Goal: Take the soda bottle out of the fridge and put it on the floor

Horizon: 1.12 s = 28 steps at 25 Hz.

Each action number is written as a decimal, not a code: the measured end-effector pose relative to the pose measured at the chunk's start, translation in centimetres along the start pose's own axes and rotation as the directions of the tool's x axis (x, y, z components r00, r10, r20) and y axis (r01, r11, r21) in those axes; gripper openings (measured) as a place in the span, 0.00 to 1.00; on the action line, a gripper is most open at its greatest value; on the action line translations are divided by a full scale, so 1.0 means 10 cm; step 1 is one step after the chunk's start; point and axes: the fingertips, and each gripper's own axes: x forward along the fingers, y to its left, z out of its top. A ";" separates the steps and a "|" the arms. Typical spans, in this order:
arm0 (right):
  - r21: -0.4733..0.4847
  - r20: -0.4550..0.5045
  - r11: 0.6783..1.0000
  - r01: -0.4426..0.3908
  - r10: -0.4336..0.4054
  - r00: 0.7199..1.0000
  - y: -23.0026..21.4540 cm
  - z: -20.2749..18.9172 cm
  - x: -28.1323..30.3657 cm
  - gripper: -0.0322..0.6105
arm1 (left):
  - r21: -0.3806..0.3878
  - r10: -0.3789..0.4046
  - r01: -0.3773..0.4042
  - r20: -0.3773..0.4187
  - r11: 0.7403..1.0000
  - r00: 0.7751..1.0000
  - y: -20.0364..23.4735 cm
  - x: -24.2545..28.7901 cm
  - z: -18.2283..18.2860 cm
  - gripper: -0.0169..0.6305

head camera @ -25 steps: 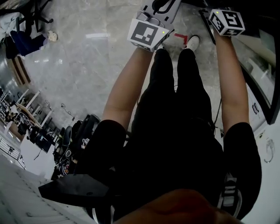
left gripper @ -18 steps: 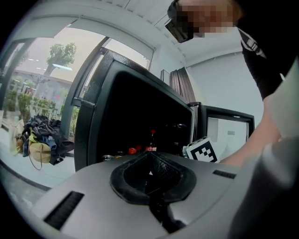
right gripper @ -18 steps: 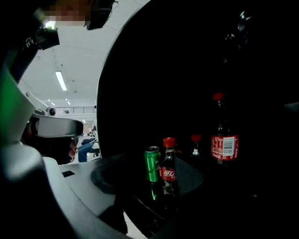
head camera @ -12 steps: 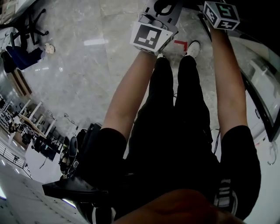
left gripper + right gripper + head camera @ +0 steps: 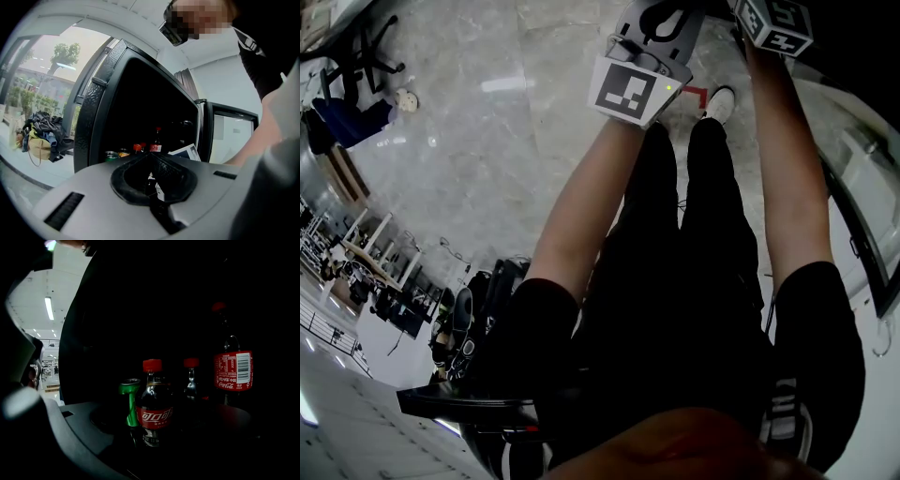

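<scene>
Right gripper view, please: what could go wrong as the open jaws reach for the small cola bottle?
The green can stands close beside the small cola bottle, so the right gripper could knock it over or pinch both. Another bottle stands just behind; pushing too deep might topple it.

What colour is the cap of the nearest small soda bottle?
Red cap; right gripper view shows it best.

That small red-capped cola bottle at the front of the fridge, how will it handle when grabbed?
The small cola bottle looks full of dark liquid, so probably heavy for its size and stiff. Its glossy round body may slip, and roll if tipped. The green can stands close beside it; pushing might knock it.
</scene>
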 end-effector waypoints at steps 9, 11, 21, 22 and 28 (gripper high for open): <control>-0.001 -0.002 1.000 0.011 -0.011 1.000 -0.05 0.01 0.09 0.50 | -0.011 0.028 -0.028 0.000 1.000 1.000 0.08 -0.05 0.00 0.03; -0.005 -0.004 1.000 0.006 -0.006 1.000 -0.05 0.01 0.07 0.50 | -0.007 0.030 -0.030 0.006 1.000 1.000 0.08 -0.07 0.02 0.03; 0.002 0.047 1.000 -0.025 0.025 0.999 0.13 0.12 -0.17 0.49 | 0.020 0.035 -0.035 0.009 0.999 0.999 0.09 -0.19 0.07 0.03; -0.002 0.053 1.000 -0.028 0.028 0.998 0.16 0.17 -0.21 0.49 | 0.024 0.034 -0.034 0.011 0.999 0.999 0.09 -0.21 0.09 0.03; -0.003 0.082 0.998 -0.057 0.057 0.995 0.47 0.57 -0.62 0.49 | 0.041 0.011 -0.012 0.027 0.999 1.000 -0.04 -0.40 0.34 0.03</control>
